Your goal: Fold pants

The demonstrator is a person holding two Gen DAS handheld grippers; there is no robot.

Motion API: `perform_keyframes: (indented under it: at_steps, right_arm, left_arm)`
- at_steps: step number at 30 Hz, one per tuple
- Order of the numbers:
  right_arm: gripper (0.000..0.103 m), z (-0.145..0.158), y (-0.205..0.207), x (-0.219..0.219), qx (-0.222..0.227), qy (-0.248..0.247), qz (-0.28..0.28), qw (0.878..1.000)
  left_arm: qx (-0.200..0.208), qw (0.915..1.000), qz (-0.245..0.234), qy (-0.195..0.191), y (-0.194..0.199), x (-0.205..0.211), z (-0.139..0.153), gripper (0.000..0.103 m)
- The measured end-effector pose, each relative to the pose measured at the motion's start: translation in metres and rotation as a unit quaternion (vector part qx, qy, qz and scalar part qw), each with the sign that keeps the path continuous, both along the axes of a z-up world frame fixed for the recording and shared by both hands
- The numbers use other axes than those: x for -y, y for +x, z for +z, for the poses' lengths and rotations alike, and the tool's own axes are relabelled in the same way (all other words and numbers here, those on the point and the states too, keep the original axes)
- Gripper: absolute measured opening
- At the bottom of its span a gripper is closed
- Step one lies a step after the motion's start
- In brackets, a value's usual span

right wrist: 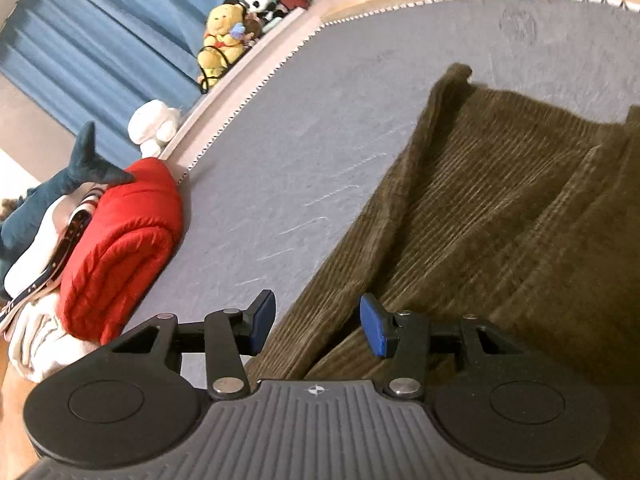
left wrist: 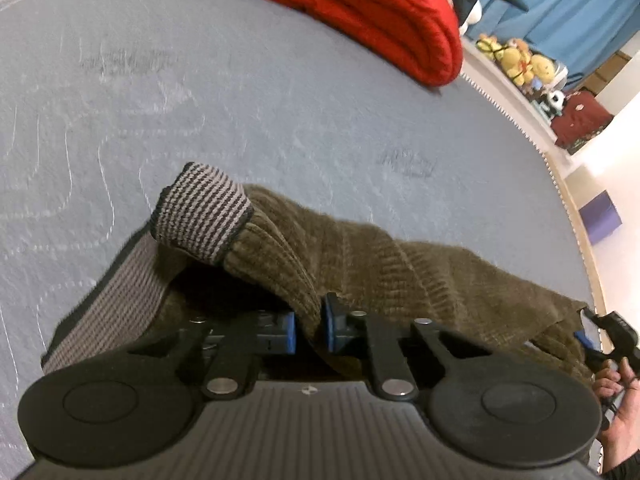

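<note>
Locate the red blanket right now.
The red blanket lies folded at the mattress edge, far from the pants, beside the shark toy.

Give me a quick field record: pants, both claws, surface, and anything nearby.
pants: brown corduroy pants with a striped knit cuff, partly bunched on the bed
left claw: left claw shut on a fold of the pants
right claw: right claw open, pads apart over the edge of the pants, not pressing
surface: grey quilted mattress
nearby: folded red jacket at the mattress edge, apart from the pants; plush toys beyond the bed
fold status: not yet flat or folded
</note>
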State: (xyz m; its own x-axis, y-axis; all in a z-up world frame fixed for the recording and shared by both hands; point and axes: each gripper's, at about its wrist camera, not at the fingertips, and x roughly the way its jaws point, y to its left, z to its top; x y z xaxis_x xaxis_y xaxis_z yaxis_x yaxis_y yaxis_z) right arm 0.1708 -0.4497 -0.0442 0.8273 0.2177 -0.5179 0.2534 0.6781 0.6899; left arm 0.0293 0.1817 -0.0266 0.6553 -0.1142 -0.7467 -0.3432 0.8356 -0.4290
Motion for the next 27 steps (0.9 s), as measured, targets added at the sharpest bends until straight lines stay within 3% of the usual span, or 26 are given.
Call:
perform_keyframes:
  at_steps: [11, 13, 14, 15, 22, 27]
  right_arm:
    - [0.049, -0.040, 0.050, 0.006, -0.016, 0.001, 0.004, 1.000]
    - [0.030, -0.041, 0.058, 0.002, -0.016, -0.014, 0.005, 1.000]
    - [0.014, -0.040, 0.058, 0.003, -0.015, -0.019, 0.002, 1.000]
    - [0.010, -0.038, 0.058, 0.005, -0.008, -0.019, 0.000, 1.000]
    - [0.008, 0.015, 0.020, 0.002, 0.065, -0.045, -0.005, 0.997]
    - [0.008, 0.055, -0.035, 0.000, 0.073, -0.089, 0.009, 0.993]
  left_arm:
    - [0.030, 0.9992, -0.001, 0.025, -0.005, -0.001, 0.012, 0.012]
    - [0.033, 0.9991, -0.002, 0.028, -0.006, -0.001, 0.013, 0.012]
    - [0.035, 0.9989, -0.002, 0.030, -0.006, -0.001, 0.015, 0.012]
    - [0.038, 0.9988, -0.001, 0.032, -0.007, -0.001, 0.016, 0.012]
    - [0.061, 0.9976, 0.016, 0.028, -0.024, -0.011, 0.029, 0.010]
    - [0.075, 0.9969, 0.023, 0.011, -0.044, -0.024, 0.038, 0.009]
